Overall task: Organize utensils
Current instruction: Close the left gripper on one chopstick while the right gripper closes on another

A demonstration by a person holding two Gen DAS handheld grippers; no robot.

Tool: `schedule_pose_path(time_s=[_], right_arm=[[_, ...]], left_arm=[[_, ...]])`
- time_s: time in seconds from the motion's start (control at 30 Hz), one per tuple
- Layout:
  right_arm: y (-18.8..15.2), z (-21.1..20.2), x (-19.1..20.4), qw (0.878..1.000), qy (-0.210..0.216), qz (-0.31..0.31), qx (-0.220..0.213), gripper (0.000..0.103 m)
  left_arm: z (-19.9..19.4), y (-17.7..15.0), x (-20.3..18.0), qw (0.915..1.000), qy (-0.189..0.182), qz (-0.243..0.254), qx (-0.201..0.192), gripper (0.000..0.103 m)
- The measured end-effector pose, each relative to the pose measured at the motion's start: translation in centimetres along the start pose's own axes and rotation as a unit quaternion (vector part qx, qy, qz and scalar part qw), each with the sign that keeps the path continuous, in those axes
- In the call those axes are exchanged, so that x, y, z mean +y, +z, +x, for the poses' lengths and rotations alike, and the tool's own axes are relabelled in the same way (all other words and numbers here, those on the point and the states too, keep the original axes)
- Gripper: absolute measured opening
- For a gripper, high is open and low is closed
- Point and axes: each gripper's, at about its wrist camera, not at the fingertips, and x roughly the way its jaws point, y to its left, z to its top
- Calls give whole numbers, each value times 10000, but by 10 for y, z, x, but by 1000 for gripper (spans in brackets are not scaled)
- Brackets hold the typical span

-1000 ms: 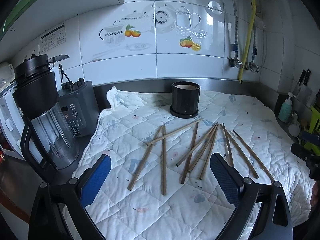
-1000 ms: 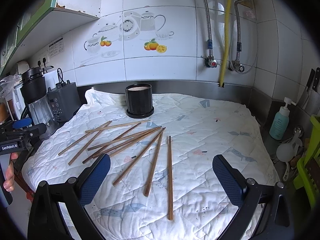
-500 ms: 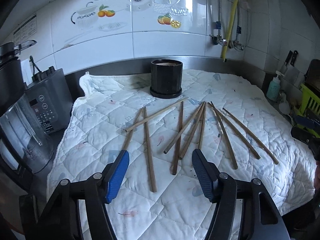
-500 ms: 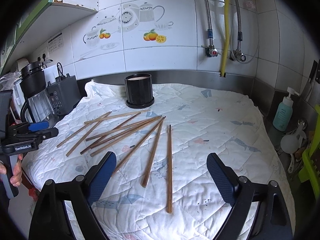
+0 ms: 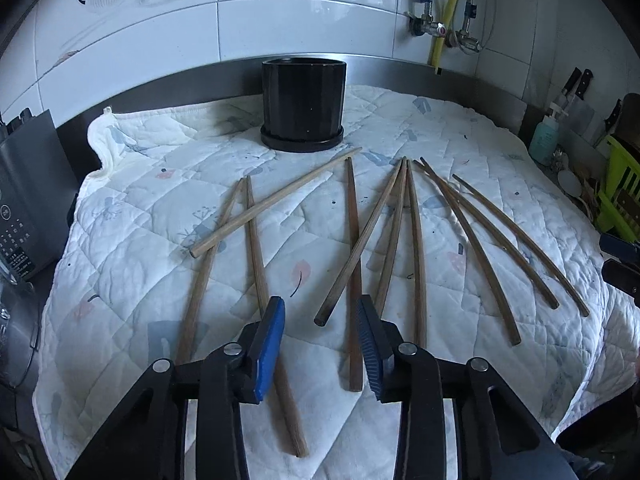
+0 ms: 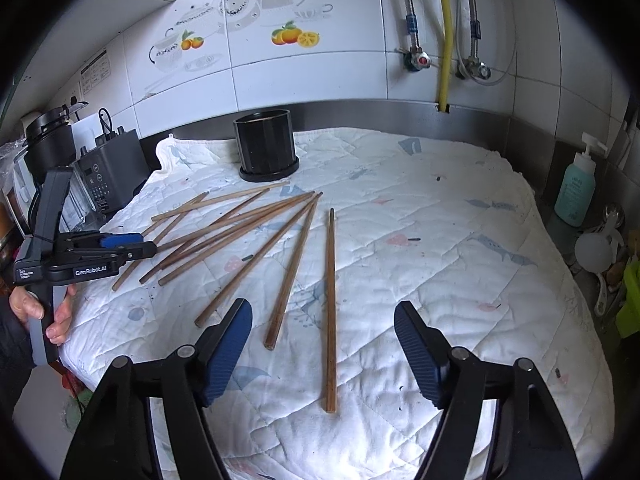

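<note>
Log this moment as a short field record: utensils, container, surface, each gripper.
utensils: wooden chopsticks scattered flat, several crossing
container: black ribbed holder upright behind them; no chopstick protrudes
surface: white quilted cloth
left gripper: partly open, low over chopstick ends, holding nothing
right gripper: wide open, straddling the lone rightmost chopstick

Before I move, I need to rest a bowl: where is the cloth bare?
Bare: the cloth right of the lone chopstick, toward the soap bottle. Crowded: the chopsticks fanned left, below the black pot.
</note>
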Motion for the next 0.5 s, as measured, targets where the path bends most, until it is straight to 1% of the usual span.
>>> schedule_pose_path(time_s=[0.07,0.17,0.33,0.5], right_arm=[[-2,4,-2,10000,29,53,52,75],[-6,10,-4,9998,36,86,152,72],[-13,17,-4,9996,92,130,246,65],[-19,22,-3,9993,110,155,316,62]], left_arm=[[7,0,1,10000,-60,-7,6,36],[15,1,-1,9998,-169,17,53,33],[18,4,-3,9997,-239,53,81,31],[20,6,-3,9994,-327,26,109,31]])
